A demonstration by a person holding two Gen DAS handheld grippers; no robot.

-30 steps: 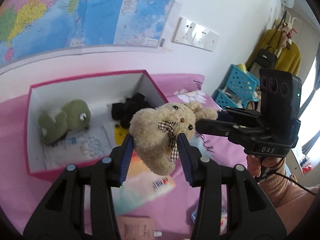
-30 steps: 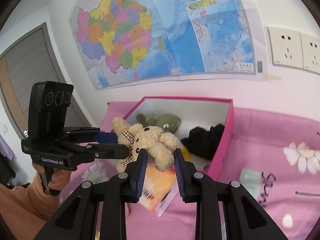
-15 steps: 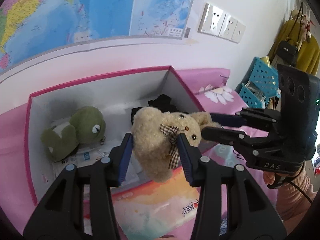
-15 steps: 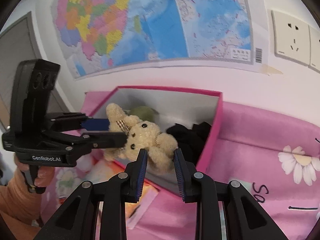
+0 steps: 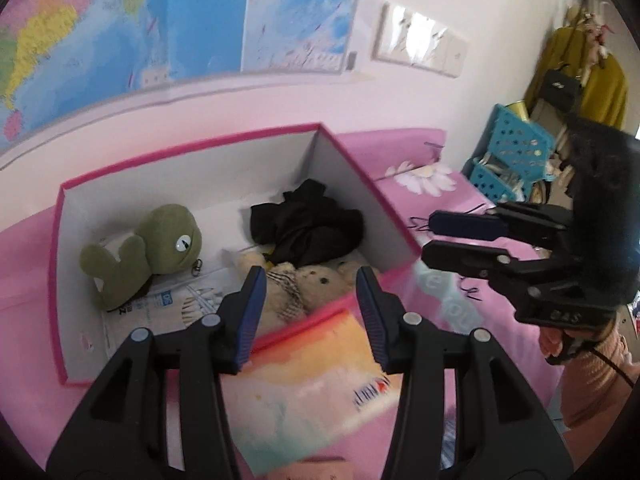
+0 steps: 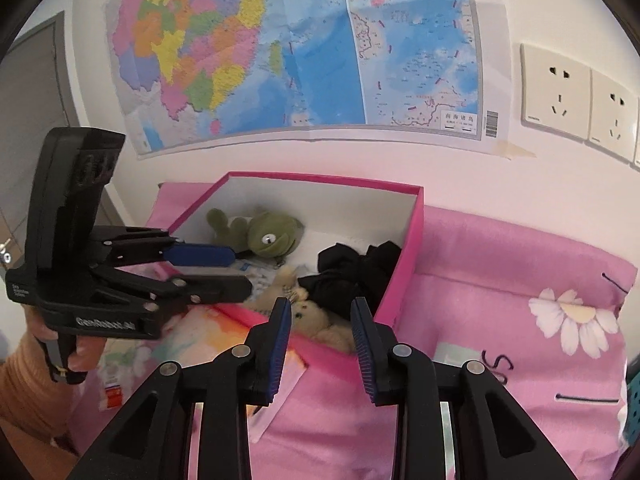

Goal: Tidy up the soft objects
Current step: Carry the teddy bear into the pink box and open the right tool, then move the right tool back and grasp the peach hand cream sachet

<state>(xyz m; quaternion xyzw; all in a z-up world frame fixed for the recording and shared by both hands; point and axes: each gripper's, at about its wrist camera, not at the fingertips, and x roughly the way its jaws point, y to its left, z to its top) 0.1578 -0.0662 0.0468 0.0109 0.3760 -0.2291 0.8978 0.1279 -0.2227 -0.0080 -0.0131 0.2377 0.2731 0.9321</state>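
Box (image 5: 384, 208) holds bear (image 5: 308, 284), frog (image 5: 160, 244), cloth (image 5: 308, 228).

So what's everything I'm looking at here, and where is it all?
box: one, pink outside, white inside, open, on the pink bed cover
teddy bear: one, beige with a checked bow, lying in the box by its near wall
frog toy: one, green, in the box, far left in the left view
cloth: one black bundle, in the box behind the bear
booklet: one, orange and white, on the cover before the box
map: one, colourful, on the wall
sockets: white, on the wall right of the map
left gripper: black with blue pads, open, empty
right gripper: same, open, empty
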